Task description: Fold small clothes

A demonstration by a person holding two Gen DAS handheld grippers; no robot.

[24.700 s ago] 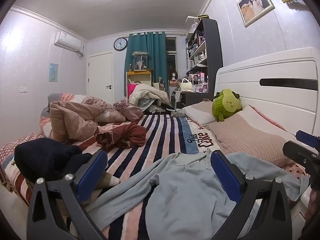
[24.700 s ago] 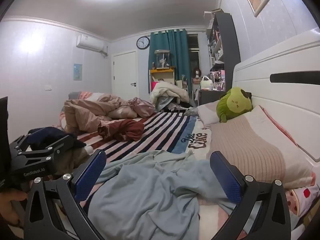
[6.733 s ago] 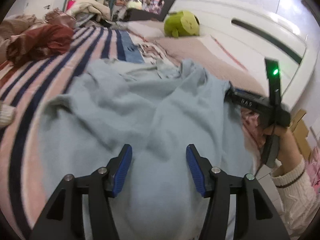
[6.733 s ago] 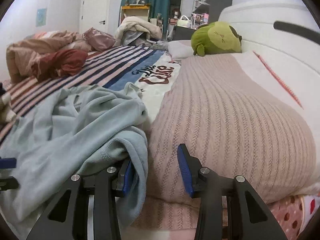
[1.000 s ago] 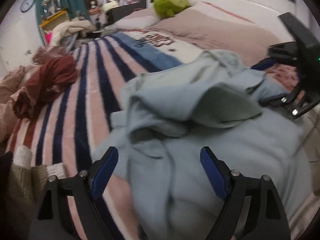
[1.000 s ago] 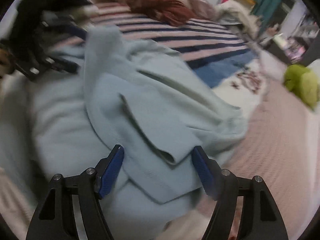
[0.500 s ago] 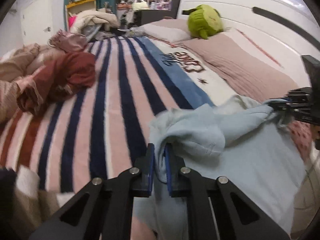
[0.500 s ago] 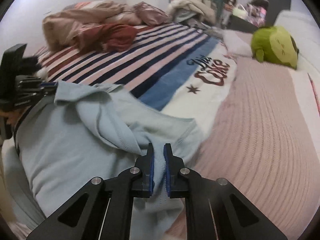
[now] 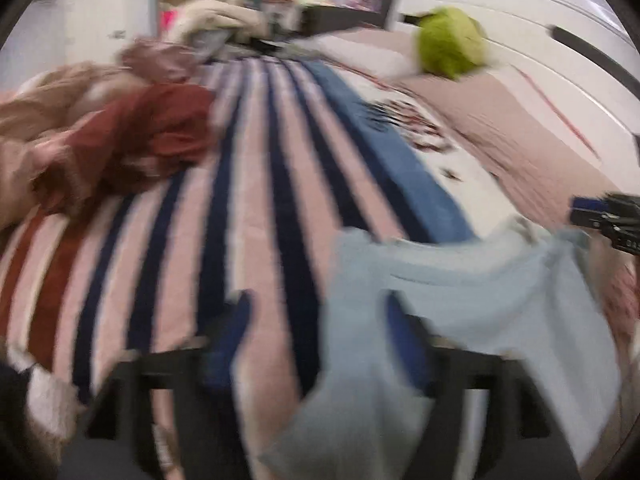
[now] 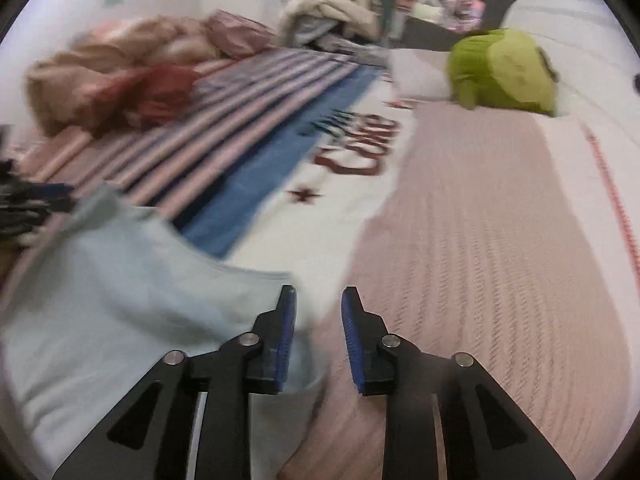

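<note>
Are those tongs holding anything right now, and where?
Nothing: both tongs have just been opening, releasing the pale blue cotton top.

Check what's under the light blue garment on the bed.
The light blue garment lies on the striped blanket, its right edge reaching the pink knitted cover. Whatever lies directly beneath the cloth is covered.

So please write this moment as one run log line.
left tongs: opening, released | right tongs: opening, nothing between | light blue garment: on bed, fold unfinished
</note>
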